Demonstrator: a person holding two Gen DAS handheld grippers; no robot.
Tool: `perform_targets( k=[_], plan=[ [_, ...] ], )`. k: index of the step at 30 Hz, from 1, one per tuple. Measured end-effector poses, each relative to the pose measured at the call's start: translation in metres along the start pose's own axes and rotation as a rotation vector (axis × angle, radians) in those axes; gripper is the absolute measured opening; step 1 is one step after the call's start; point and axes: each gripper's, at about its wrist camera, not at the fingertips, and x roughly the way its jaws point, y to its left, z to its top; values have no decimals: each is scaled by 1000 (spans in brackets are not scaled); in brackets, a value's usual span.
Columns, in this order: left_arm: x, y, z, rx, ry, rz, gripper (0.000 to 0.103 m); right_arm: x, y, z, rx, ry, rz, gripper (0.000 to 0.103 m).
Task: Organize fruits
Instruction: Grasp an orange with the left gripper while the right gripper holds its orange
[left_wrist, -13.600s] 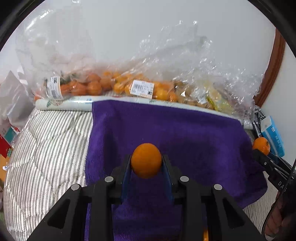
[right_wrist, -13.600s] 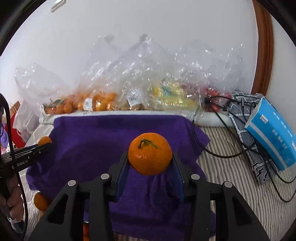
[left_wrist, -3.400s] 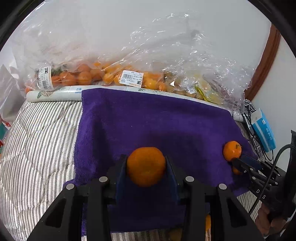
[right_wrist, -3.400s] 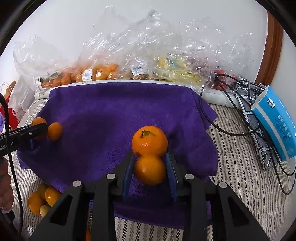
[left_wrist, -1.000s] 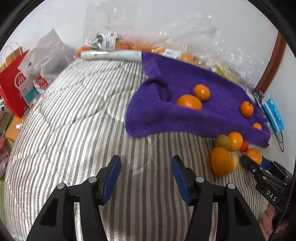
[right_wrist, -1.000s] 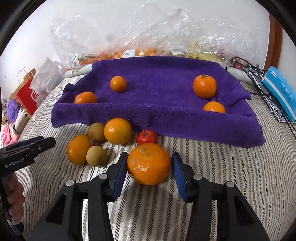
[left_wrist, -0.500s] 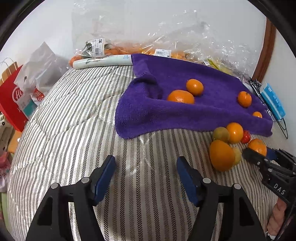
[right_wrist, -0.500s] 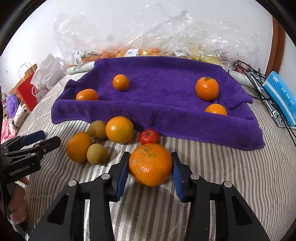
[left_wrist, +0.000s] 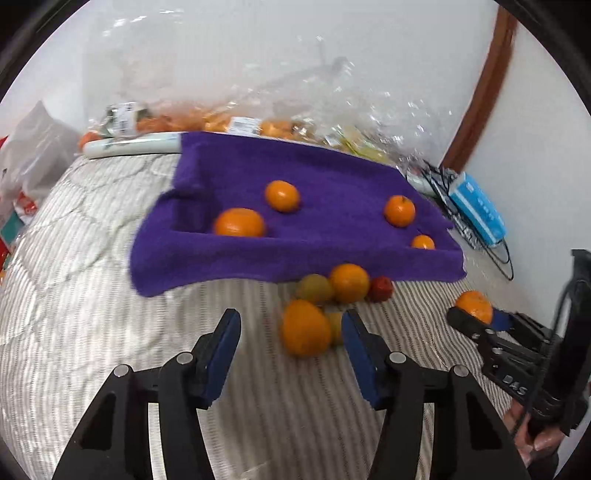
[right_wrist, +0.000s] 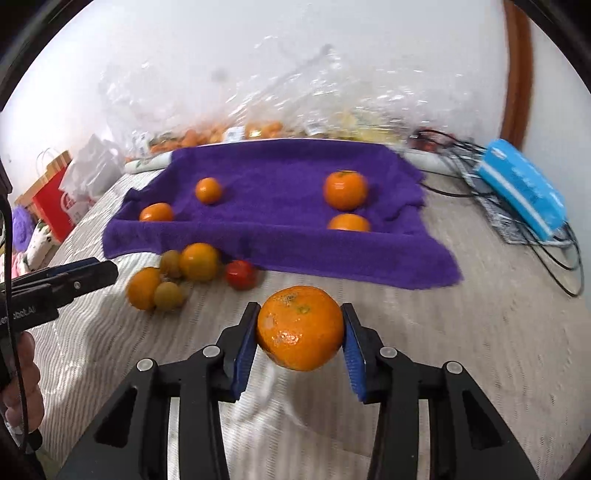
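While the right claw (right_wrist: 300, 332) grips a big orange (right_wrist: 300, 328) between its two blue pads, lifted above the striped bedcover (right_wrist: 480, 332), the left claw (left_wrist: 291, 341) is wide open with nothing inside. Just ahead of the left claw, a little to its right pad, lies a loose orange (left_wrist: 306, 328) with a small group of fruits (left_wrist: 340, 286) behind it. Further ahead of both claws is the purple towel (left_wrist: 332, 184), and four oranges rest on it, two on the left part (left_wrist: 239, 222) and two on the right part (left_wrist: 399, 211). Behind the towel, plastic bags of fruit (right_wrist: 258, 129) lean on the wall.
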Motion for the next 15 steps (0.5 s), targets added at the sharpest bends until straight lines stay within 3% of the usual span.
perform_targets(
  k=[7, 15],
  plan=[
    [19, -12, -6, -11, 35, 43, 43, -13, -32, -12, 34, -12, -44, 43],
    [7, 7, -6, -54, 20, 84, 37, -14, -39, -15, 39, -23, -28, 43]
  ],
)
